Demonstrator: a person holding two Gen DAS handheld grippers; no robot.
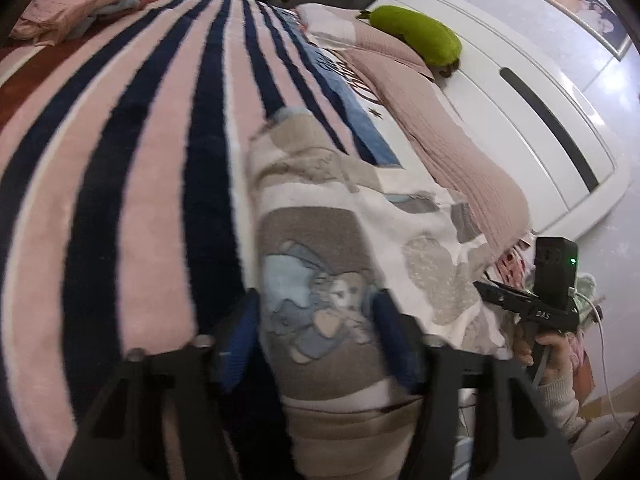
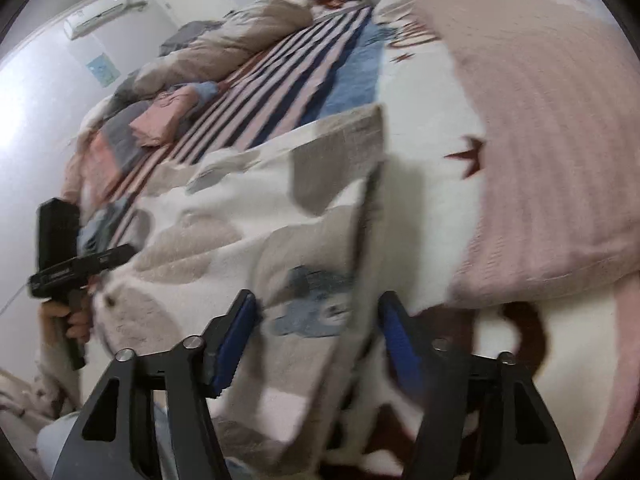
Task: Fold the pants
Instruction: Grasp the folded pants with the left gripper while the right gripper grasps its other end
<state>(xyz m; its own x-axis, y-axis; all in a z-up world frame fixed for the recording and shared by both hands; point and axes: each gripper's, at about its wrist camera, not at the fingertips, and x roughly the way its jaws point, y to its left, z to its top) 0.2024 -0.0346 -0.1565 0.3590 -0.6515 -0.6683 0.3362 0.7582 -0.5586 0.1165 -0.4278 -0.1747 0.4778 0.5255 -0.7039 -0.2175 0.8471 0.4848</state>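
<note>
The pants point(image 1: 320, 264) are soft, white with beige, grey and blue cartoon patches, and lie on the striped bed. In the left wrist view my left gripper point(image 1: 316, 328) has its blue-padded fingers point(image 1: 244, 324) wide apart around the near edge of the pants. In the right wrist view the pants point(image 2: 248, 232) spread leftward, and my right gripper point(image 2: 316, 332) also stands open, its fingers point(image 2: 394, 328) straddling the pants' right edge. Each gripper shows in the other's view: the right gripper point(image 1: 532, 304) at lower right, the left gripper point(image 2: 76, 264) at far left.
A pink, navy and white striped blanket point(image 1: 140, 140) covers the bed. A pink pillow point(image 1: 440, 128) and a green plush point(image 1: 416, 36) lie by the white headboard point(image 1: 520, 92). Folded pink clothes point(image 1: 76, 4) and a bunched duvet point(image 2: 224, 44) sit at the far side.
</note>
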